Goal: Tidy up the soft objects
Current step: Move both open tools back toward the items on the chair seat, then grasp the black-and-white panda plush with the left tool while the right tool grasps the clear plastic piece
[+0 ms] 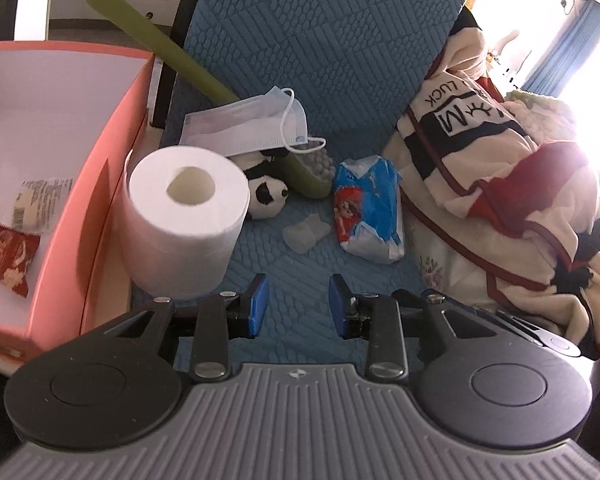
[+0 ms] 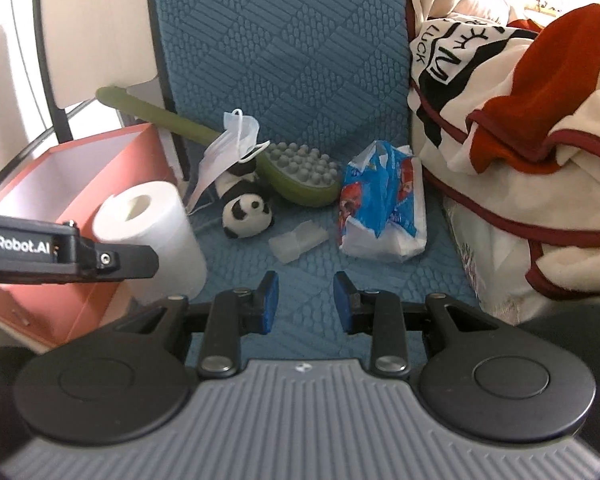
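Left wrist view first: the left hand-held gripper (image 1: 298,306) sits low in the frame, its blue pads apart and holding nothing. Just above and to the left stands a toilet roll (image 1: 186,218), touching the pink box (image 1: 100,184) at the left edge. Behind the roll lies a small panda toy (image 1: 266,196), with a face mask (image 1: 246,124) draped above it and a tissue pack (image 1: 366,208) right of centre. I'd guess the roll is light and squashy; pinching across its wall would serve.

Right wrist view: the right hand-held gripper (image 2: 306,304) is likewise spread and empty. The panda toy (image 2: 248,216) sits centre-left, soft and light; its round body looks the surest hold.
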